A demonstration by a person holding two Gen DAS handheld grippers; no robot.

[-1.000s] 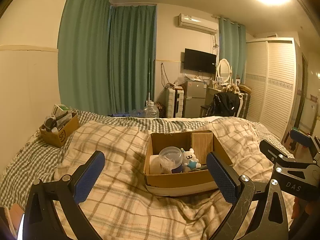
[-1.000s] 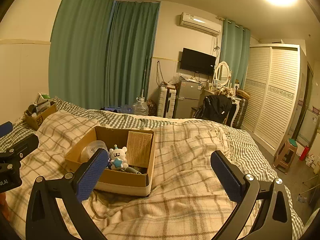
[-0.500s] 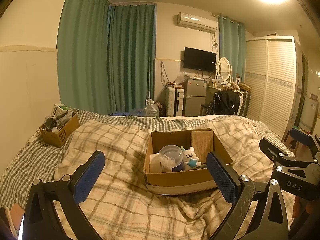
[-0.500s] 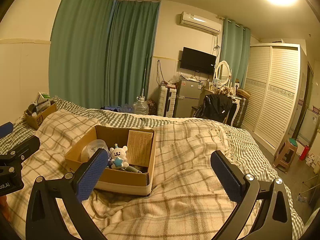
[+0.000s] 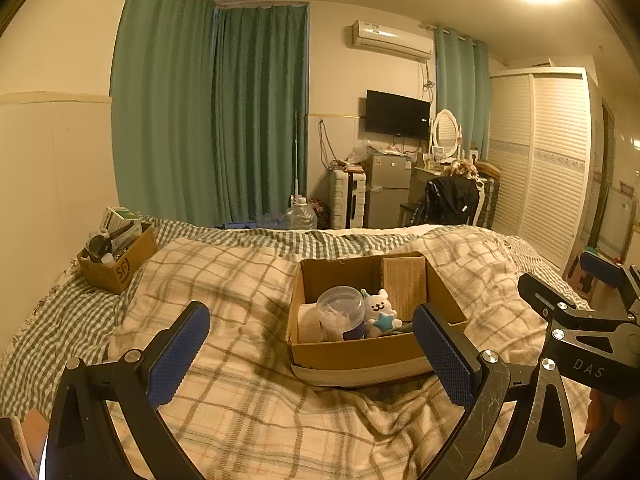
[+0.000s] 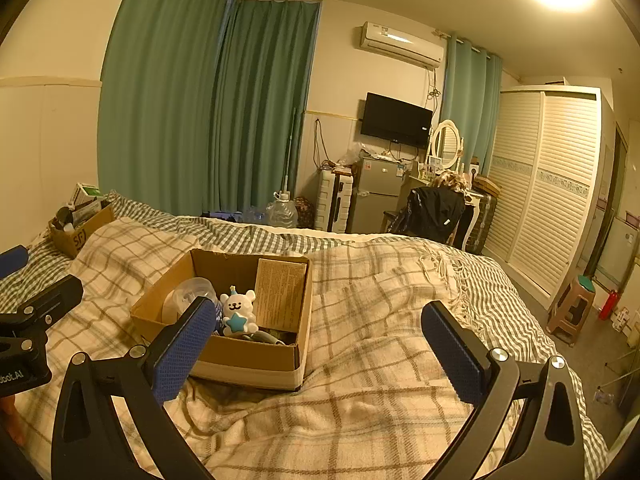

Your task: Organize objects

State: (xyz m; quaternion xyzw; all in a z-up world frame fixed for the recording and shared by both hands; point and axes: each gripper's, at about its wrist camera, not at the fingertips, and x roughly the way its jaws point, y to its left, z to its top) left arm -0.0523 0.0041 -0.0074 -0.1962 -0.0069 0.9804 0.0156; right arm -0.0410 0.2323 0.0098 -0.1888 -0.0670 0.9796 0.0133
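1. Left gripper (image 5: 311,354): fingers spread wide, nothing between them, hovering above the bed's plaid blanket (image 5: 224,280), aimed at the cardboard box (image 5: 360,350).
2. Right gripper (image 6: 320,346): fingers likewise released and empty, held over the blanket just right of the box; its body also shows at the right edge of the left wrist view.
3. Box sits on the blanket mid-bed. Inside: clear plastic jar (image 5: 341,312) at left, white bear toy (image 5: 379,313) with a blue star beside it, flat brown carton (image 5: 404,284) standing against the back right wall. Some dark items lie at the bottom, too small to name.
4. Second small box (image 5: 118,262) marked SF sits well apart at the far left of the bed, packed with bottles and packets.
5. Change over the last second: almost none. Both views match the earlier ones save a slight camera drift; box and contents sit in the same places, fingers just as wide.
6. Meaning for the task: no object is in transit and both grippers are idle. The things already lie gathered in the boxes, with nothing loose on the blanket. That fits either a pause before taking items out to sort, or an end state with everything packed; cannot tell which.
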